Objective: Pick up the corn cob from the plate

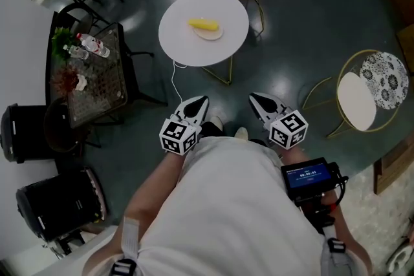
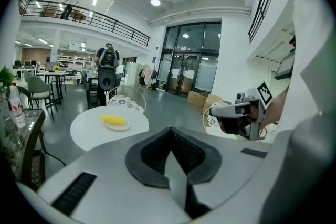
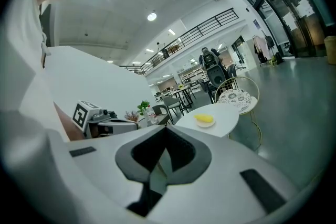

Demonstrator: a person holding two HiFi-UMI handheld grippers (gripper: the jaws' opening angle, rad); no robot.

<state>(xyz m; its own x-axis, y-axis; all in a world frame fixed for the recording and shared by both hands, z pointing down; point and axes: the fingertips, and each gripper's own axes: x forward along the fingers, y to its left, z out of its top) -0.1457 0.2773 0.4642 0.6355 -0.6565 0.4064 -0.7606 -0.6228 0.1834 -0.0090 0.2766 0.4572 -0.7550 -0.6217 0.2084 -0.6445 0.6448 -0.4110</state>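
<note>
Out on the round white counter [image 1: 187, 42], well ahead of the person, the corn cob [image 1: 204, 25] lies flat on a small plate [image 1: 217, 35], a little past the counter's middle. Both tools hang low by the person's body, far short of it. The left tool [image 1: 202, 101] is clenched on nothing, its jaws pressed together with only air ahead of them. The right tool [image 1: 256, 99] is likewise clenched and empty.

Trouble could come from a few things, as I judge it. A tool that reaches the cob with its jaws pressed together would only nudge it, and a round cob on a shallow plate would likely roll off the rim. The plate looks light and the counter top smooth, so a sideways push could slide plate and cob together toward the edge. A white cable [image 1: 173, 81] hangs from the near side of the counter down to the floor, right where the person would step in, and a foot could catch it.

The cob's long axis runs across the head view, left to right, with its right end slightly nearer the person. It therefore lies broadside to the person, and jaws closing across its width at the middle should hold better than at an end. Which end is the tip I cannot tell
</note>
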